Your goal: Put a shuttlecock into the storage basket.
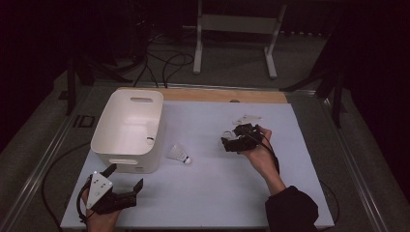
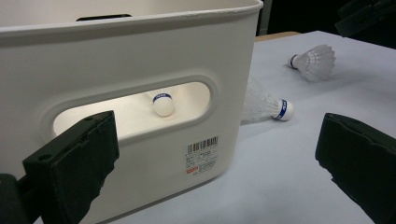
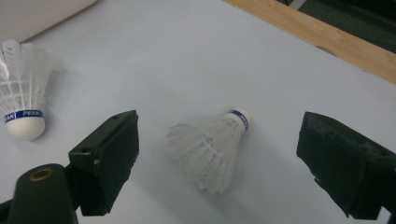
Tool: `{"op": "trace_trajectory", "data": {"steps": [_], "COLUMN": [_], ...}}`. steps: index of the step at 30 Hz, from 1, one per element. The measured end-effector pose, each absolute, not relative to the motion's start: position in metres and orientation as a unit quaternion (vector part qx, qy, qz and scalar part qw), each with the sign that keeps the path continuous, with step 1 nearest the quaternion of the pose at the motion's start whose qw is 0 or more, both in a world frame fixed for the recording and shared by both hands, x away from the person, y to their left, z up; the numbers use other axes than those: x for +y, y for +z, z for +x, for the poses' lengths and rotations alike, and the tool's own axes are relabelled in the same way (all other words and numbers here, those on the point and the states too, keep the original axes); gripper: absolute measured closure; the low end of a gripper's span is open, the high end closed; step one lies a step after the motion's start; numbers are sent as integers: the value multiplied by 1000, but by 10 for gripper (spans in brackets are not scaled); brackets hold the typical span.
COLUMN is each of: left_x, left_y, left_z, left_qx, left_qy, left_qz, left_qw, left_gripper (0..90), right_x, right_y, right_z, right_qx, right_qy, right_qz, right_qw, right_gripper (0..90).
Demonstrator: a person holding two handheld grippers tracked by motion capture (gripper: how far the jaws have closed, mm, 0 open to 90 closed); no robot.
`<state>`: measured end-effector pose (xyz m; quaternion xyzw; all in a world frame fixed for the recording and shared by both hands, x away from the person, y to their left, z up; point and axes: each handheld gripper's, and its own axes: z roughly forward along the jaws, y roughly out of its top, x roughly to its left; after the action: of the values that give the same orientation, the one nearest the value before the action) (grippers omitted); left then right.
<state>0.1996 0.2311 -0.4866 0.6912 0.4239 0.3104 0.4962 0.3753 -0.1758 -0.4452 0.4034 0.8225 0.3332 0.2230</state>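
Note:
Three white shuttlecocks with blue-banded cork tips are here. One shuttlecock (image 3: 210, 147) lies on its side on the white table sheet, between the wide-apart jaws of my right gripper (image 3: 215, 156), untouched; from above the right gripper (image 1: 231, 136) hovers right of centre. A second shuttlecock (image 1: 179, 154) lies beside the white bin (image 1: 128, 130), its cork (image 2: 285, 109) pointing away from the bin. The third shuttlecock (image 2: 162, 103) rests inside the bin, seen through the handle slot. My left gripper (image 1: 124, 178) stands open at the bin's near wall, holding nothing.
The table sheet (image 1: 217, 193) has bare room in front and at right. A wooden strip (image 1: 227, 95) runs along the far edge. Beyond it on the dark floor are cables and a white frame stand (image 1: 237, 29).

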Motion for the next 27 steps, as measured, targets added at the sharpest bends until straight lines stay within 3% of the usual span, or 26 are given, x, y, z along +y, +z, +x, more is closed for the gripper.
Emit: {"op": "trace_trajectory", "data": {"steps": [17, 25, 27], "left_x": [231, 231, 231], "left_y": [-487, -487, -487], "left_z": [200, 200, 200], "left_qx": [423, 423, 424], "left_qy": [310, 310, 310], "left_qz": [692, 692, 691], "left_qw": [496, 496, 497], "left_gripper": [2, 2, 2], "right_x": [-177, -174, -172], "right_y": [-465, -472, -475], "right_z": [384, 388, 390], "right_qx": [831, 837, 840], "right_qy": [303, 288, 279], "right_qz": [417, 414, 410], "right_qw": [210, 211, 219], "right_gripper": [169, 261, 324]}}
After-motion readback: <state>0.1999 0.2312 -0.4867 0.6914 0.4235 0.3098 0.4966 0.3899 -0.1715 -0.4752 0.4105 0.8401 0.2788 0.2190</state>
